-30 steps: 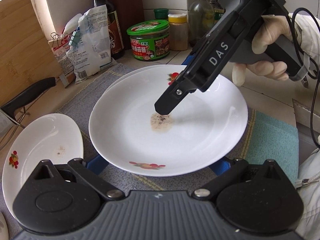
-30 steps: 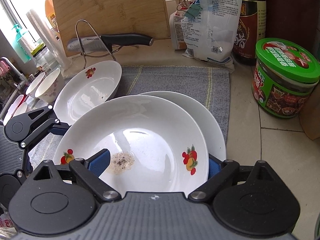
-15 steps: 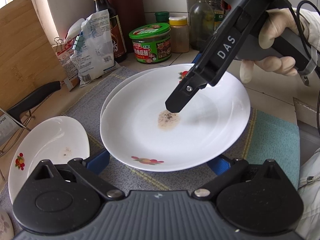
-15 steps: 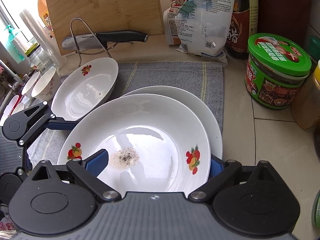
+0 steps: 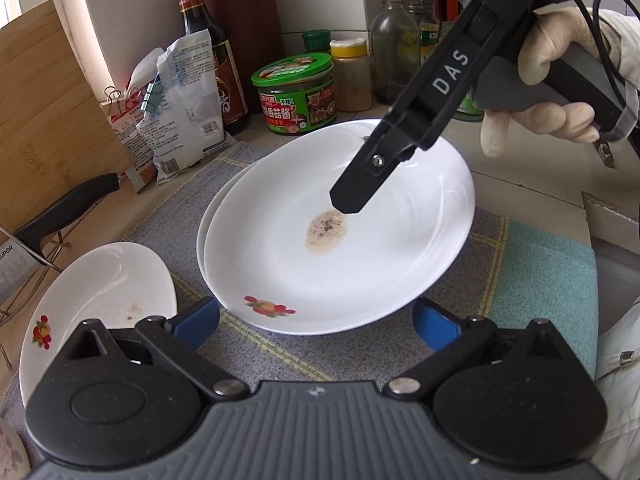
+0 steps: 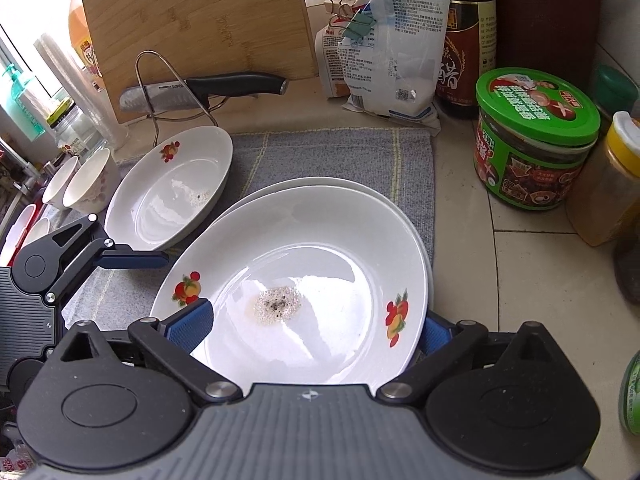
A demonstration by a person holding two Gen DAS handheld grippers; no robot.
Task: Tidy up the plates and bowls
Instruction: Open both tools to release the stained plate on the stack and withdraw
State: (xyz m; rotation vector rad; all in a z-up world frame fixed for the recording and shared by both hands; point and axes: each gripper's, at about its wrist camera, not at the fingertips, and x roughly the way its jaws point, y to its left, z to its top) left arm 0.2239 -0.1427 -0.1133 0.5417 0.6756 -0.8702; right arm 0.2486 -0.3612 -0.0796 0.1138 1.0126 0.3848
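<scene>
Tiled kitchen counter, woven grey mat (image 6: 332,152). Two glossy white round plates, stacked — the top plate (image 6: 320,264) bears fruit decals and a gritty smear. My right gripper (image 6: 316,328) has just been opening; its ribbed blue pads straddle the near rim, released. My left gripper (image 5: 316,320) gapes beside the opposite rim.

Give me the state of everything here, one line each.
Top plate, soiled, stacked on another plate.
Oval dish, soiled, on the mat.
Knife, resting on its rack.
Green jar, lidded.
Right gripper, open, jaws just opened, top plate between them, not gripped.
Left gripper, open, empty.
</scene>
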